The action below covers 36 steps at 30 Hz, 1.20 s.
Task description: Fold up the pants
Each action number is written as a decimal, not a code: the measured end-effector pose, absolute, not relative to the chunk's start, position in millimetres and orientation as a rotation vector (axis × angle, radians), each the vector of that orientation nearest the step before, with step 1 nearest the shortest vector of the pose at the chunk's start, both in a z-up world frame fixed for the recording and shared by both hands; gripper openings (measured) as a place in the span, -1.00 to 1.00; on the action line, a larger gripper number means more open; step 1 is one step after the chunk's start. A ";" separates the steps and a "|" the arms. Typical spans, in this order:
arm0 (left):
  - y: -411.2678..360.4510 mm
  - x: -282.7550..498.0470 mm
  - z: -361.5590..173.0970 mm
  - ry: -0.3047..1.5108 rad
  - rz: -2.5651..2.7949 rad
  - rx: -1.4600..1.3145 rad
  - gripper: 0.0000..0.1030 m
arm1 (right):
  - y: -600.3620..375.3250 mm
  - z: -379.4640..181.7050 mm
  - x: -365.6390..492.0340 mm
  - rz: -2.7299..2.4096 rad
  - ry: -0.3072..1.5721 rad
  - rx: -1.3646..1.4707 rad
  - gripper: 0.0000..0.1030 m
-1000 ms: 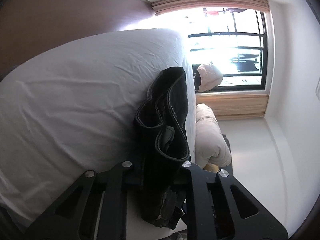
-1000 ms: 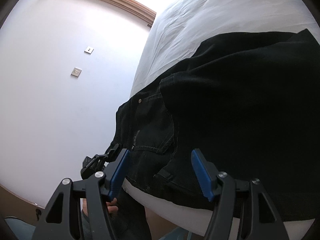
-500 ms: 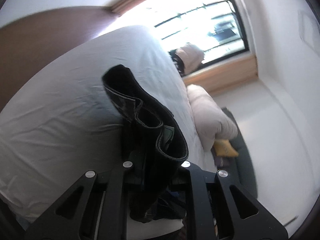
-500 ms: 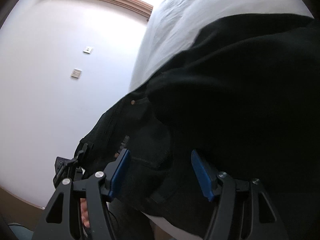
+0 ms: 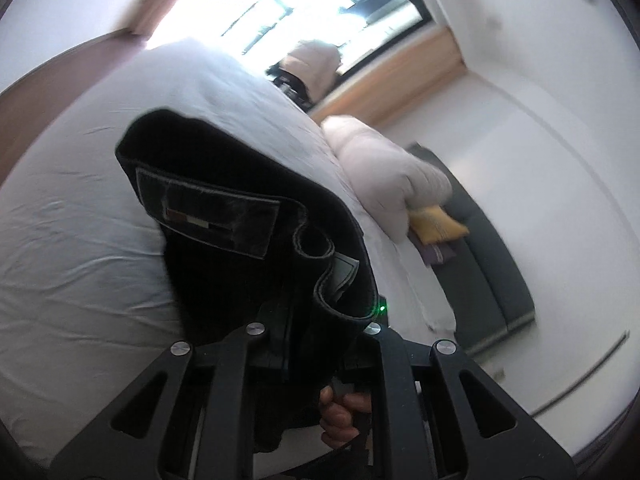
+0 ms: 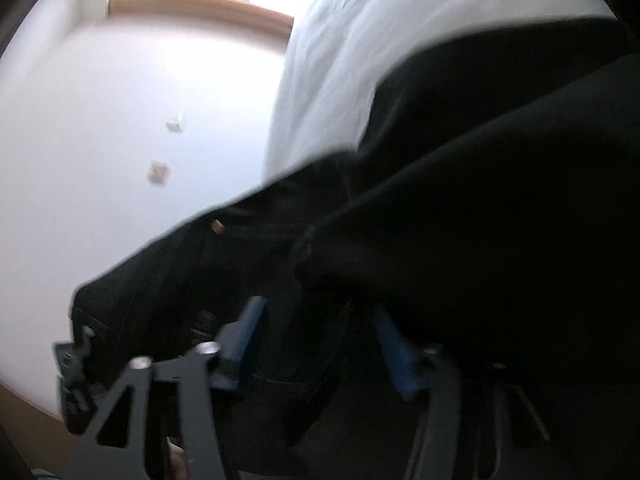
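Observation:
The black pants hang in a bunch over my left gripper, waistband and back patch facing me, above the white bed. The left gripper's jaws stand close together on the waistband fabric. In the right wrist view the pants fill most of the frame, blurred. My right gripper has its blue pads apart with pants fabric lying between them; the pads do not press on it.
A pale duvet or pillow and a yellow cushion lie beside the bed on a dark sofa. A window is at the far end. A white wall with sockets is left of the bed.
My left gripper has swung and lifted the waistband, so the patch now faces the camera. My right gripper has moved further in under the pants, which now cover more of its view.

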<state>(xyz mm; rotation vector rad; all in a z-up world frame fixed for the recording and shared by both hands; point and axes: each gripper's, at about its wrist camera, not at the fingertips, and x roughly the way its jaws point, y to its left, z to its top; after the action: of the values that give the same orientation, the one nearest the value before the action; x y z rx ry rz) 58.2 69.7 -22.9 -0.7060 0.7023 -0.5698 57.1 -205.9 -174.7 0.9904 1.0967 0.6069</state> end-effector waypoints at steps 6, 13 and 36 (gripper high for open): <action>-8.3 55.4 -6.0 0.756 -0.700 -0.561 -0.75 | -281.0 -160.5 38.1 0.599 0.986 1.066 0.68; -105.2 67.3 -44.5 0.907 -0.799 -0.468 -0.75 | -361.1 -167.9 25.3 0.594 0.951 1.173 0.72; -253.5 74.1 -137.9 1.103 -0.842 -0.086 -0.15 | -452.2 -181.0 -32.2 0.387 0.846 1.189 0.76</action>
<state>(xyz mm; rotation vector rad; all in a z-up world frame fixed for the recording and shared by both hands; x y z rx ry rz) 74.1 -253.5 -137.9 -0.0858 1.1027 -0.8420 -32.2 -452.2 -181.0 1.1891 0.8465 0.3874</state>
